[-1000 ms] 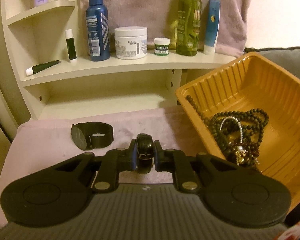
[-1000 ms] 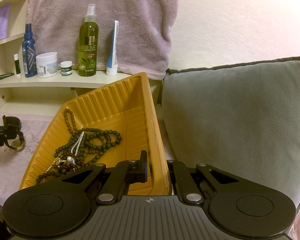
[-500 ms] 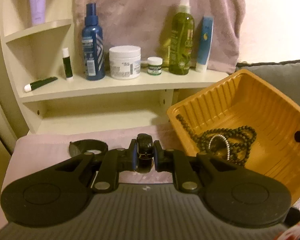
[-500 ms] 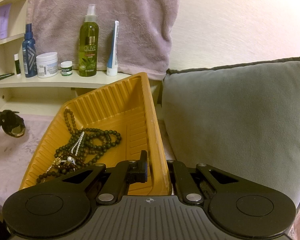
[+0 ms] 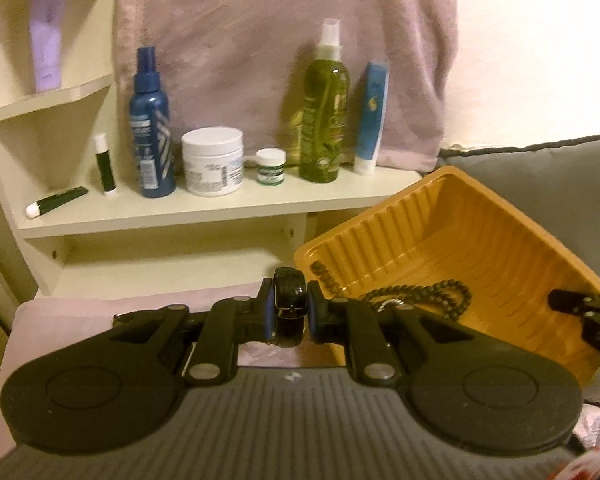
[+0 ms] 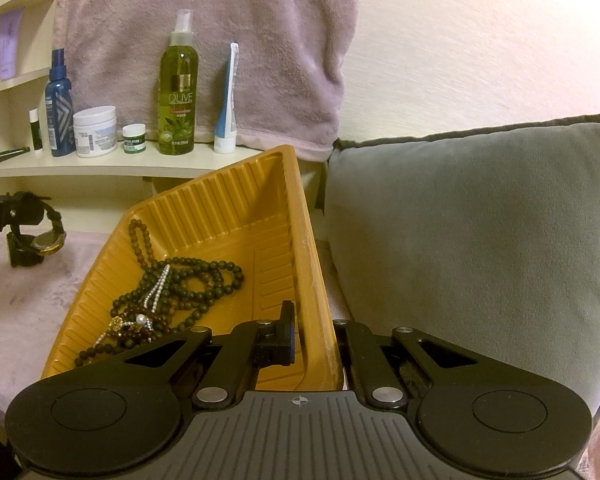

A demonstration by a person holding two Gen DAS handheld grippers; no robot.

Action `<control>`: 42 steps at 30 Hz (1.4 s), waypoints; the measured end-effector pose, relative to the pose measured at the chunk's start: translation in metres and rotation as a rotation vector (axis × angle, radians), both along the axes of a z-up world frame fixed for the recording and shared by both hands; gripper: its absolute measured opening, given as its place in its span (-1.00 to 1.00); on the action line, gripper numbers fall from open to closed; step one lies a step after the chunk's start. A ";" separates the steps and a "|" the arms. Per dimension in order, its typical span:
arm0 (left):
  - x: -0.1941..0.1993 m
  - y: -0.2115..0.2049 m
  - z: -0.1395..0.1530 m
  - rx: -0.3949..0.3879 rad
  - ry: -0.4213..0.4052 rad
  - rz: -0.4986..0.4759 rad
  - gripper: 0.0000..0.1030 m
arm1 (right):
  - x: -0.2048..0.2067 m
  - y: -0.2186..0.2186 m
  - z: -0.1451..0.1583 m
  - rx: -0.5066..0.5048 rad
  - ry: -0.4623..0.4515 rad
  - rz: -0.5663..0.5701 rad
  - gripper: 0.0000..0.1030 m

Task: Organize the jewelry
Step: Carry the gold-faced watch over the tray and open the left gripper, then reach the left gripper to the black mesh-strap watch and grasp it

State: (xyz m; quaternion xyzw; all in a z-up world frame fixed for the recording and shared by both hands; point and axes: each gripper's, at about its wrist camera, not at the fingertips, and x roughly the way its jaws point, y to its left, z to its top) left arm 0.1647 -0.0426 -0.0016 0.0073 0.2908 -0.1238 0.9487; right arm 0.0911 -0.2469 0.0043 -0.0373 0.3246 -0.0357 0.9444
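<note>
Left wrist view: the left gripper point(image 5: 288, 312) clamps a black watch point(image 5: 288, 306) by its strap between its blue-padded fingers, raised over the pink cloth point(image 5: 60, 320). At two o'clock from it sits the orange tray point(image 5: 500, 240), tilted, with dark bead necklaces point(image 5: 432, 294) in its bottom. At twelve o'clock a shelf point(image 5: 220, 208) carries a blue spray bottle point(image 5: 152, 128), a white jar point(image 5: 213, 166) and a green bottle point(image 5: 324, 120).

Right wrist view: the right gripper point(image 6: 312, 340) pinches the tray's near wall point(image 6: 316, 300), one finger inside and the other outside against the grey cushion point(image 6: 480, 240). The beads point(image 6: 180, 280) lie at eleven o'clock; the watch point(image 6: 48, 236) hangs at nine o'clock in the left gripper's fingers.
</note>
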 end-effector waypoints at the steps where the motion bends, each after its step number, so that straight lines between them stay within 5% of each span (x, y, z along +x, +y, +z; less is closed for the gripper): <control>1: 0.000 -0.002 0.001 -0.004 -0.002 -0.007 -0.73 | 0.000 0.000 0.000 0.000 0.000 0.000 -0.89; 32: -0.009 -0.079 -0.020 -0.076 0.097 -0.297 -0.70 | 0.001 -0.001 0.001 0.012 0.004 -0.002 -0.89; 34: -0.011 -0.078 -0.020 -0.076 0.089 -0.295 -0.47 | 0.001 -0.001 0.000 0.010 0.004 -0.001 -0.89; 42: -0.007 -0.044 -0.013 -0.061 0.055 -0.188 -0.47 | 0.000 -0.001 0.000 0.010 0.004 0.000 -0.89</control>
